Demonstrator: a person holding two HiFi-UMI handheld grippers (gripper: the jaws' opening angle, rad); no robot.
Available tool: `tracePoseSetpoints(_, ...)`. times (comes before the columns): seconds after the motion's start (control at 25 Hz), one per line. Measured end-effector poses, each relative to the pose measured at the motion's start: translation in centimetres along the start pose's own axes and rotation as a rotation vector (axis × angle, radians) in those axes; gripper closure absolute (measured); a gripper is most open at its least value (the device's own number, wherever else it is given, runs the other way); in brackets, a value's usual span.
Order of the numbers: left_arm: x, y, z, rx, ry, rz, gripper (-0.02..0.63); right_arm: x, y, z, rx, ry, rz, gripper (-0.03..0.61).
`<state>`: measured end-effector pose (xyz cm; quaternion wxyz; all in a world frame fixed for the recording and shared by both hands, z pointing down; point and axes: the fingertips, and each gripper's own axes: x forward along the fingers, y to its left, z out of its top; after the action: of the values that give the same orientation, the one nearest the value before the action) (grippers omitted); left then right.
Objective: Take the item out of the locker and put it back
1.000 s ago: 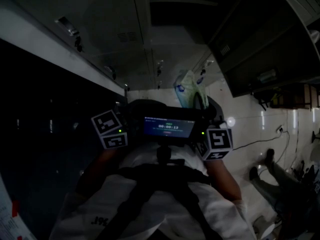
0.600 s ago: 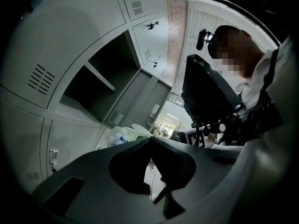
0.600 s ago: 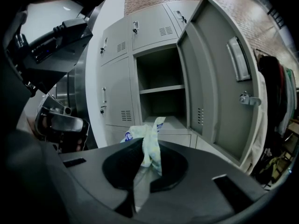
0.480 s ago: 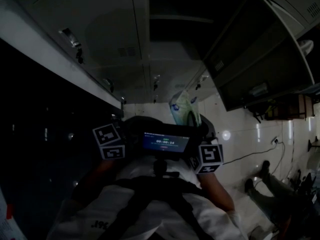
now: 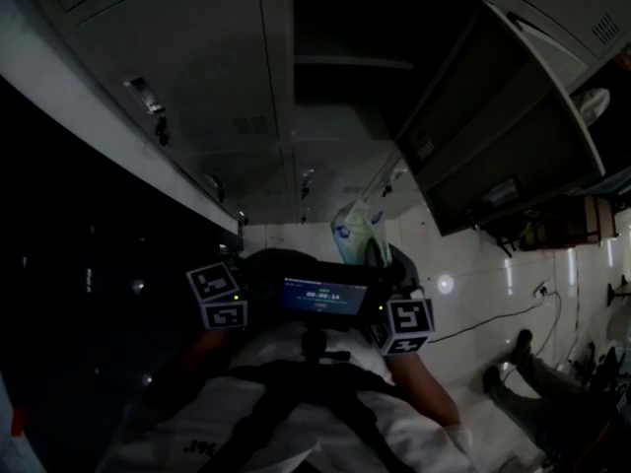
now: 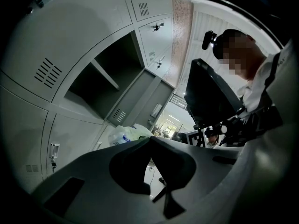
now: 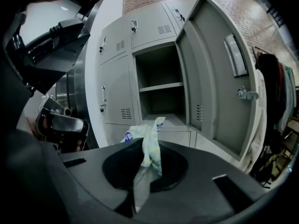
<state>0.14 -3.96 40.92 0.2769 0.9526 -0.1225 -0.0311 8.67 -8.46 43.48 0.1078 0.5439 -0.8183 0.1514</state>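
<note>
While little has changed in the last second beyond the head view tipping up toward the open locker [image 7: 161,86], the plastic bag [image 7: 150,133] still hangs outside it, so putting it back remains; the right tool [image 7: 140,146] stays clamped on the bag, and the left tool [image 6: 150,140] is closed and empty

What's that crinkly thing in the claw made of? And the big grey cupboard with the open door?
The packet in the right claw looks like thin, soft plastic: it is crumpled and floppy, with blue print. The locker looks like grey-painted sheet metal: it has a thin flat door, punched vent slots and a dull sheen.
</note>
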Motion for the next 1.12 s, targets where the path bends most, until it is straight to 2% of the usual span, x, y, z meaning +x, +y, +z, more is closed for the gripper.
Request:
tracePoseSetpoints(0.32, -0.2, 0.1, 0.1, 0.001, -0.012, 0.014, 0.621, 0.2, 0.0, 0.1, -0.007, 0.004, 0.009, 0.578)
tracePoseSetpoints(0.6, -0.7, 1.1, 1.1, 0.009, -0.05, 0.06, 0.621, 0.6, -1.0, 1.2, -0.016, -0.01, -0.001, 0.578)
tracePoseSetpoints(0.88, -0.9, 2.4, 3.2, 0.056, -0.069, 0.096, 0.621, 1.5, -2.3, 3.7, -0.062, -0.046, -0.013, 0.578)
tracePoseSetpoints(1.12, -0.9, 3.8, 6.5, 0.118, -0.099, 0.137, 0.621, 2.9, -3.0, 7.1, -0.113, -0.09, -0.008, 0.578)
